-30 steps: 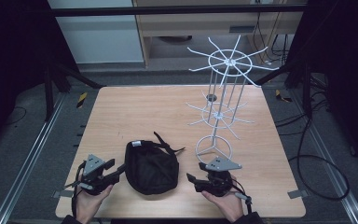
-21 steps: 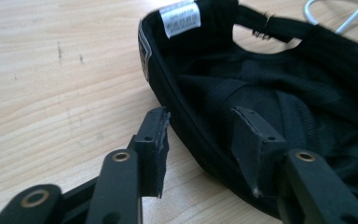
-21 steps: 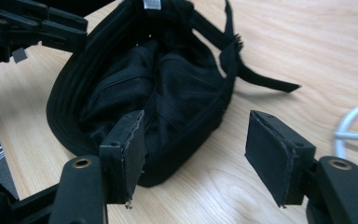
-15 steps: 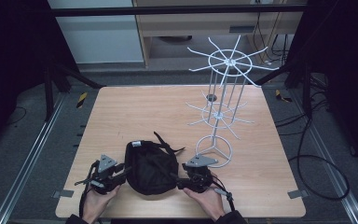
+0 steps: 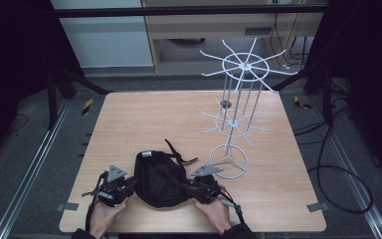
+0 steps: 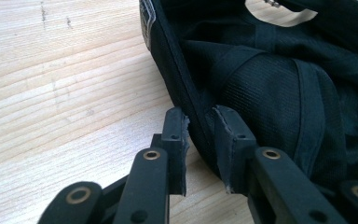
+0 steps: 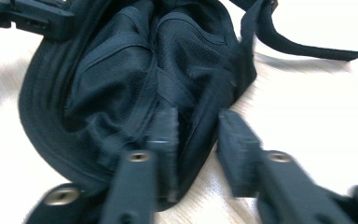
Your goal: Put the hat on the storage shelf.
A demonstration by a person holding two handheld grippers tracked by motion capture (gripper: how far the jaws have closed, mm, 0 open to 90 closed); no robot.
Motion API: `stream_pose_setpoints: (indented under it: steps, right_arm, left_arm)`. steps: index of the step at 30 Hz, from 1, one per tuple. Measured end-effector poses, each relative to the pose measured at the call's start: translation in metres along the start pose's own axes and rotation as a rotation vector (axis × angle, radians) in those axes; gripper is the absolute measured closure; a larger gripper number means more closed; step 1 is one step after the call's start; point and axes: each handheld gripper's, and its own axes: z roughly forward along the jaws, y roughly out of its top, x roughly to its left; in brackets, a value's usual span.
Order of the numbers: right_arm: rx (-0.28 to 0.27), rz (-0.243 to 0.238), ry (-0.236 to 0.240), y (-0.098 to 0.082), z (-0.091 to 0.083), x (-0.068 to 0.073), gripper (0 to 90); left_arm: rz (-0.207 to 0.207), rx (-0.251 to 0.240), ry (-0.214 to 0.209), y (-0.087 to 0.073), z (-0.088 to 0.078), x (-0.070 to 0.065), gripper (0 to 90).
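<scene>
Both sides are closing in on the black cap (image 5: 160, 178), which is lying upside down on the tabletop (image 5: 144, 119), near the front edge and just in front-left of the wire rack (image 5: 238, 119). The left hand-held gripper (image 6: 200, 140) has just been closing; its jaws are standing narrow, straddling the cap's rim, with the edge running between the pads, though a firm pinch is hard to confirm. The right hand-held gripper (image 7: 198, 140) has just been closing too, jaws narrowing around the opposite rim, one inside the crown, one outside; the picture is blurring, so a grip cannot be told. This looks like the grasping step. Next is probably finishing both pinches evenly, then lifting level toward the rack's arms. The cap's hollow is holding nothing but its own seam tape, and the strap (image 5: 176, 149) is trailing toward the rack.
</scene>
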Motion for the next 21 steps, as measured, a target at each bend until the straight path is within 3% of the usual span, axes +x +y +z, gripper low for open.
stream_pose_setpoints:
  steps: [1, 3, 8, 9, 10, 14, 21]
  right_arm:
    - [0.000, 0.000, 0.000, 0.000, 0.000, 0.000, 74.1]
    - [-0.011, 0.001, -0.014, 0.002, -0.001, 0.000, 82.5]
    - [-0.077, -0.025, -0.036, 0.010, -0.011, 0.001, 83.7]
    - [-0.107, -0.040, -0.036, 0.013, -0.015, 0.001, 83.8]
    - [-0.170, -0.073, -0.036, 0.019, -0.025, 0.004, 83.9]
    - [-0.249, -0.142, -0.014, 0.030, -0.036, 0.012, 84.0]
    - [-0.249, -0.221, 0.030, 0.030, -0.031, 0.023, 84.1]
  left_arm:
    - [0.000, 0.000, 0.000, 0.000, 0.000, 0.000, 74.5]
    - [0.005, 0.002, -0.006, 0.000, 0.001, -0.003, 75.3]
    - [0.007, 0.008, -0.020, 0.001, 0.004, -0.007, 76.2]
    - [0.003, 0.008, -0.029, 0.001, 0.005, -0.008, 76.2]
    - [-0.008, 0.008, -0.043, 0.002, 0.007, -0.010, 76.3]
    - [-0.018, 0.004, -0.059, 0.003, 0.012, -0.014, 76.6]
    - [-0.018, -0.022, -0.063, 0.010, 0.022, -0.019, 79.3]
